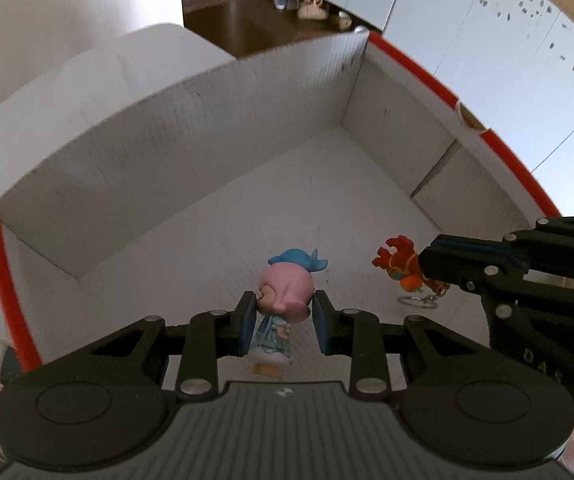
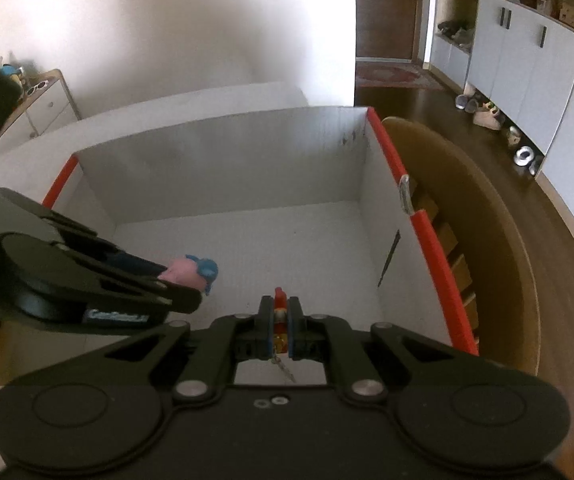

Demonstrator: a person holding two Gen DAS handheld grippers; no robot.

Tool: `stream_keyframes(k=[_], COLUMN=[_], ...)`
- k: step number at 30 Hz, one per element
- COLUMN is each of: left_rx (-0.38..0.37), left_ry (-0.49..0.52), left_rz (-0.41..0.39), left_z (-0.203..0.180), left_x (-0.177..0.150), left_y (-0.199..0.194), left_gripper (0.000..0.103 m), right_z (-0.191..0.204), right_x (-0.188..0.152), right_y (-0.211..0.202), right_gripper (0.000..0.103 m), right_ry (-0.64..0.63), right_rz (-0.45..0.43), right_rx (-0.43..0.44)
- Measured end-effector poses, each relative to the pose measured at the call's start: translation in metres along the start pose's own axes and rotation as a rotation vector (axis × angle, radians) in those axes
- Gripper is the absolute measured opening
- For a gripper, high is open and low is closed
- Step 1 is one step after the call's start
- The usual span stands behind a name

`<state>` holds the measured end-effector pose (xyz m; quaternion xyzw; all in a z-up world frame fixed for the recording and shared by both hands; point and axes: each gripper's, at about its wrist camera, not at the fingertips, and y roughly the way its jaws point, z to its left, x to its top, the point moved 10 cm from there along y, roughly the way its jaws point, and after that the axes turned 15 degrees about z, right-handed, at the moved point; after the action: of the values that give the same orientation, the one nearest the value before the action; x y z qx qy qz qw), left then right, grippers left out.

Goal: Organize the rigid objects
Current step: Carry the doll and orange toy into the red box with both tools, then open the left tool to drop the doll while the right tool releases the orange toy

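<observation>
Black plastic fills the near edge of both wrist views, the linkages of each hand-held gripper reaching forward over an open white cardboard box (image 1: 191,168) with a red-orange rim. In the left wrist view, the left hand-held gripper (image 1: 285,322) pinches a small doll figure (image 1: 283,300) between its blue pads: the doll has a large pink head, a blue cap and a pale blue dress, and its feet point back toward the camera while the head leans out past the fingertips, above the white floor of the box. Just to the right of it in the same view, the right hand-held gripper (image 1: 423,266) comes in from the side with its jaws pressed together on a red and orange figurine keychain (image 1: 401,266), whose metal ring and short chain dangle below. The right wrist view shows that same grip from behind, the jaws nearly closed with only the thin red figurine (image 2: 280,312) showing in the narrow slot between them, and the left hand-held gripper (image 2: 183,280) enters at the left edge with the pink and blue doll (image 2: 191,272) at its tip. Both toys are inside the outline of the box, near its front wall and near each other but apart. Beyond the box lie a dark wooden floor (image 2: 447,100), some shoes (image 2: 483,114) along the base of pale blue-grey cabinets (image 2: 527,60), and a white wall (image 2: 167,20)
</observation>
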<state>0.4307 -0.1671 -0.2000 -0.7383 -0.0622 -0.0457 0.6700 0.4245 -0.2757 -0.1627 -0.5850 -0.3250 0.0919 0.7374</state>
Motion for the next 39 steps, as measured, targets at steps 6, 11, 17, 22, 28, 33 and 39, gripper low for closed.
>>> stream_keyframes(k=[6, 11, 17, 22, 28, 33, 39], left_rx=[0.004, 0.008, 0.021, 0.002, 0.006, 0.002, 0.001], left_ry=[-0.010, -0.004, -0.012, -0.025, -0.018, -0.014, -0.004], left_rz=[0.057, 0.067, 0.037, -0.011, -0.106, -0.168, -0.233], left_z=[0.001, -0.002, 0.000, 0.001, -0.001, -0.004, -0.007], left_x=[0.000, 0.002, 0.003, -0.003, -0.014, -0.026, -0.043], left_y=[0.010, 0.007, -0.001, -0.020, -0.055, -0.079, -0.101], left_gripper=[0.029, 0.029, 0.029, 0.029, 0.029, 0.029, 0.029], right_z=[0.000, 0.003, 0.003, 0.006, 0.016, 0.027, 0.037], right_x=[-0.007, -0.007, -0.007, -0.005, -0.004, -0.005, -0.009], right_y=[0.005, 0.004, -0.004, -0.012, -0.032, -0.050, -0.070], right_gripper=[0.007, 0.015, 0.020, 0.021, 0.030, 0.036, 0.043], right_ry=[-0.009, -0.010, -0.003, -0.008, -0.017, -0.035, -0.051], right_rz=[0.030, 0.035, 0.031, 0.014, -0.023, -0.054, -0.091], right_rx=[0.014, 0.027, 0.037, 0.039, 0.046, 0.054, 0.066])
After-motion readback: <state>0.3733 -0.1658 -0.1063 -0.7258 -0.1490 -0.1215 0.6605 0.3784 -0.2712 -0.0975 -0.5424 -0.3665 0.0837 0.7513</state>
